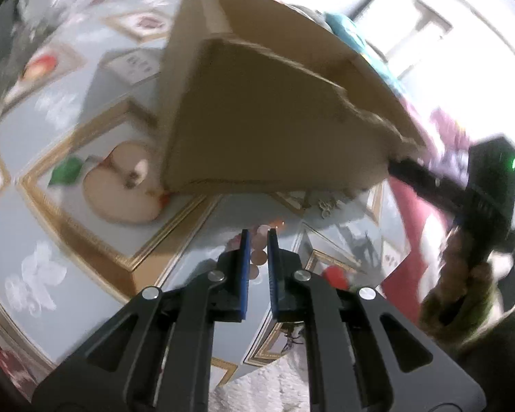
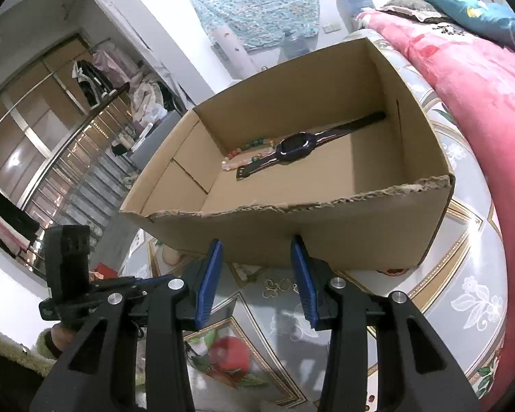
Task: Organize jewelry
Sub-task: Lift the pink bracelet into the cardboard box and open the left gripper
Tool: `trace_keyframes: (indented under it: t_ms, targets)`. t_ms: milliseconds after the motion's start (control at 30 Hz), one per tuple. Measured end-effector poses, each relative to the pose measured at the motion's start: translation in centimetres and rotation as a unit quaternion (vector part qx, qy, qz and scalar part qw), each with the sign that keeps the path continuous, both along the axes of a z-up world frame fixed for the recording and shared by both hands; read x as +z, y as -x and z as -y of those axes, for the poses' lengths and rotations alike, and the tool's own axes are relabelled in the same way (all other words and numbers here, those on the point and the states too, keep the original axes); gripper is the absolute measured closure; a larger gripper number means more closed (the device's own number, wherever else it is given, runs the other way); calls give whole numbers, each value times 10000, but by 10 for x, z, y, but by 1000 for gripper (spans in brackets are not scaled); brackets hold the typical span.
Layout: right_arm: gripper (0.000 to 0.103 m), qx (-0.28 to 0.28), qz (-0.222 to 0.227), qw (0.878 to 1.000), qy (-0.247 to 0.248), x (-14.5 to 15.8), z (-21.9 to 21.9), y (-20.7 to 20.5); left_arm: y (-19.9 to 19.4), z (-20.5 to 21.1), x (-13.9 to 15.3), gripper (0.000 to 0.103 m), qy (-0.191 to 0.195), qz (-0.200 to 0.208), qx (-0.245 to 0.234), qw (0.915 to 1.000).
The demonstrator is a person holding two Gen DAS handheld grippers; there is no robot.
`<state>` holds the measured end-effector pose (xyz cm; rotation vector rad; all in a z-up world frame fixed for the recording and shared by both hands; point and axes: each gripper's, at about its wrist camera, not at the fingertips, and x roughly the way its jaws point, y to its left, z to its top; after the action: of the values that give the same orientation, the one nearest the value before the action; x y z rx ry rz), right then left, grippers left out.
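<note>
My left gripper (image 1: pixel 258 232) is shut on a pink bead bracelet (image 1: pixel 258 257), and the beads show between its blue pads just above the tablecloth. Ahead of it stands an open cardboard box (image 1: pixel 257 120). In the right wrist view the box (image 2: pixel 326 202) holds a dark watch (image 2: pixel 293 147) and a bead bracelet (image 2: pixel 247 159) on its floor. My right gripper (image 2: pixel 257 243) is open and empty, close to the box's torn front wall. Small gold jewelry (image 2: pixel 278 285) lies on the cloth below it, also visible as gold pieces (image 1: pixel 326 206) in the left wrist view.
A fruit-print tablecloth (image 2: pixel 463 292) covers the round table. A pink quilt (image 2: pixel 480 86) and a teal pillow (image 2: pixel 463 3) lie to the right of the box. The left tool's body (image 2: pixel 68 261) sits beside my right gripper. White fluffy fabric (image 1: pixel 257 377) hangs at the table's near edge.
</note>
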<state>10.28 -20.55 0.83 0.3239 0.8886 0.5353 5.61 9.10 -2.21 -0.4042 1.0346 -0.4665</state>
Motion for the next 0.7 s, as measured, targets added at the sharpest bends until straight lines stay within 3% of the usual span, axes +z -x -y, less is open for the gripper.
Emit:
trace_keyframes:
  t_ms: [67,200,400,700]
  targets:
    - [62,-2,-2,10000,1,0,0,0,0,-14,-7,94,202,-124,257,9994]
    - [62,2,4,10000,14,0,0,0,-2,-18,-12,94,253,-166,450,9985]
    - [62,-40,0,10000,23,1,3,0,2,-15,-7,77,-101,-62,413,9991]
    - [63,-85,-22,9999,-112,2,6,-4,2,-6,22,76,-587,552,368,9961]
